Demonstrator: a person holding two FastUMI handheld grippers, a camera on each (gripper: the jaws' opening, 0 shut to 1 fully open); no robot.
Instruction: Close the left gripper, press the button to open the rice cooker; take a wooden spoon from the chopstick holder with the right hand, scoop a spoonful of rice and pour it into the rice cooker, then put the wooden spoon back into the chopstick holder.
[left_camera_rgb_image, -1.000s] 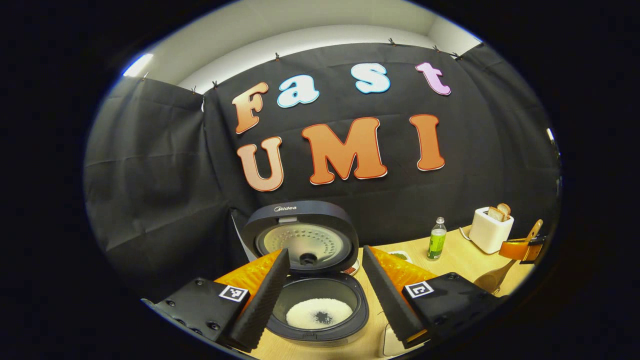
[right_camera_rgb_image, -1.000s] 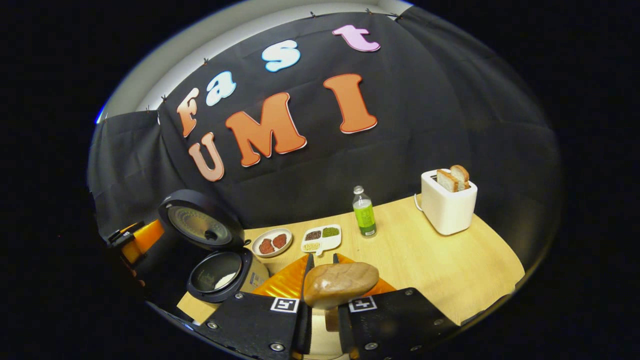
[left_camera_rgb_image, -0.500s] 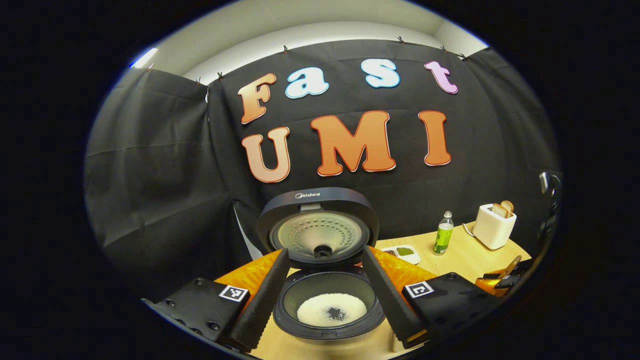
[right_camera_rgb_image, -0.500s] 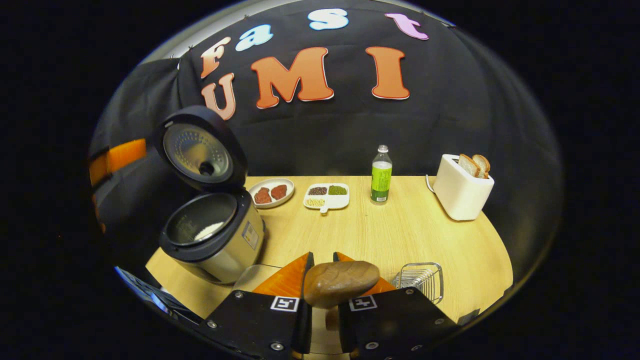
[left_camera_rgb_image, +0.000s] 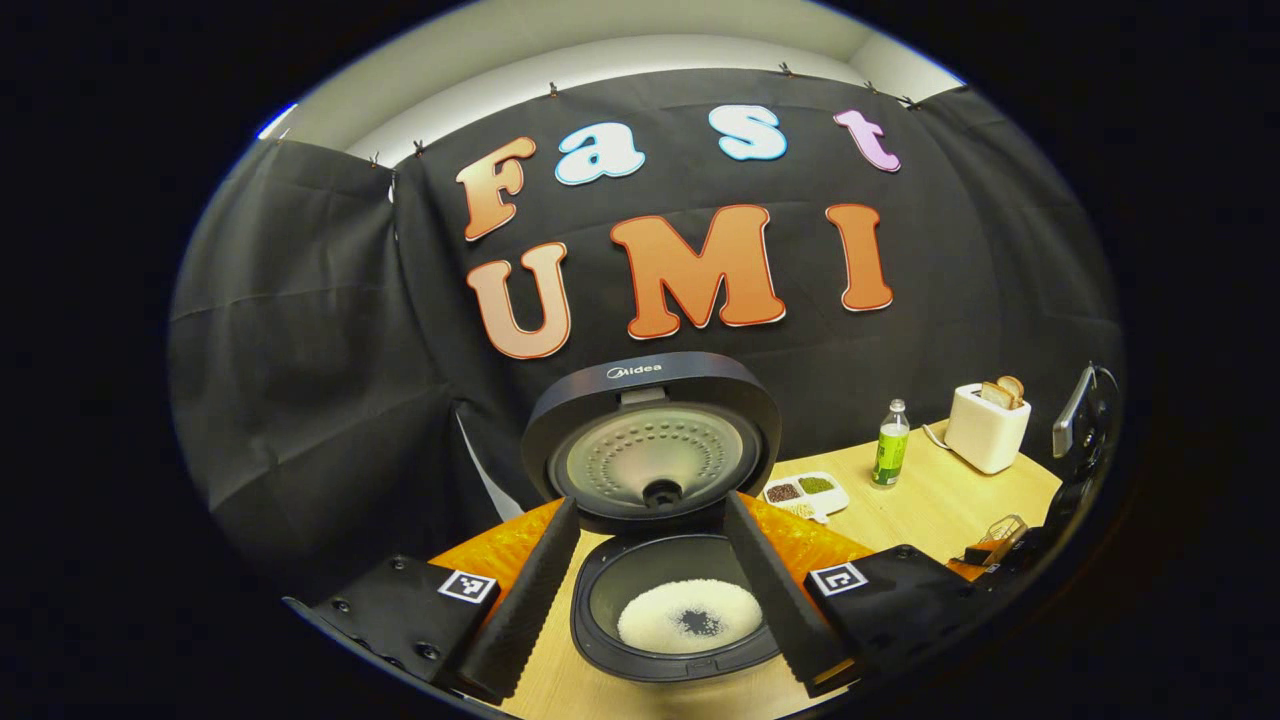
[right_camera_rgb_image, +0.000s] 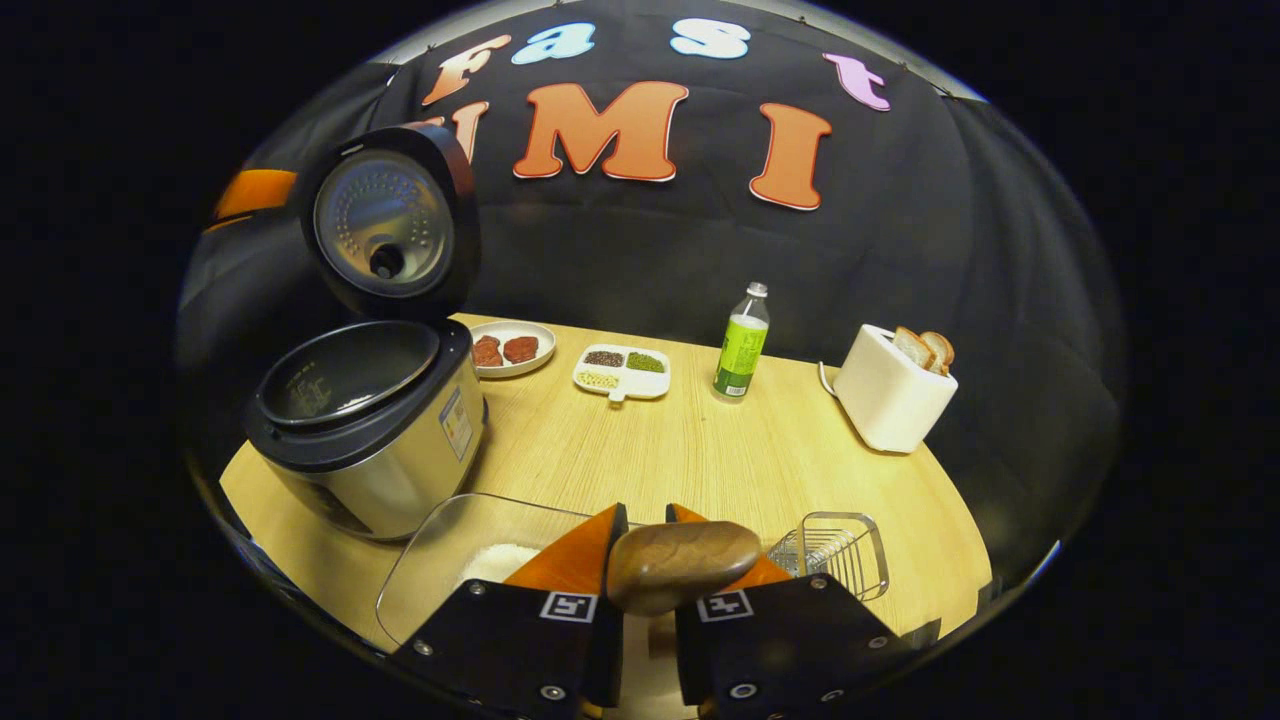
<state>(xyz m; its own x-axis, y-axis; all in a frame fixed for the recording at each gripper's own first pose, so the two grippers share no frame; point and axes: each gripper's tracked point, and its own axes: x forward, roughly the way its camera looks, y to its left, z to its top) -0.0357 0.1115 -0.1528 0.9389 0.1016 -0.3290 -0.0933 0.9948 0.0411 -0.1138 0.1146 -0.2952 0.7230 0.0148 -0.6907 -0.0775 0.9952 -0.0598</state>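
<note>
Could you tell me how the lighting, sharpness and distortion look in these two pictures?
Left gripper view: sharp, evenly lit; a dark shadow spot lies on the rice. Right gripper view: fisheye bends the table edge; soft sheen on the rice cooker lid; wooden spoon close up, slightly soft.

Open over the round dark pot mouth of the steel-sided rice cooker (right_camera_rgb_image: 370, 440); blocked behind by its upright black lid (right_camera_rgb_image: 385, 225). Bare pale wooden tabletop (right_camera_rgb_image: 690, 450) through the middle, passable. Hemmed at the far edge by a white plate of red pieces (right_camera_rgb_image: 510, 348), a white divided dish (right_camera_rgb_image: 621, 371), a green-labelled bottle (right_camera_rgb_image: 741, 343) and a white toaster (right_camera_rgb_image: 886, 392). Close in, a clear rectangular rice container (right_camera_rgb_image: 465, 560) left, a wire basket holder (right_camera_rgb_image: 835, 552) right.
</note>
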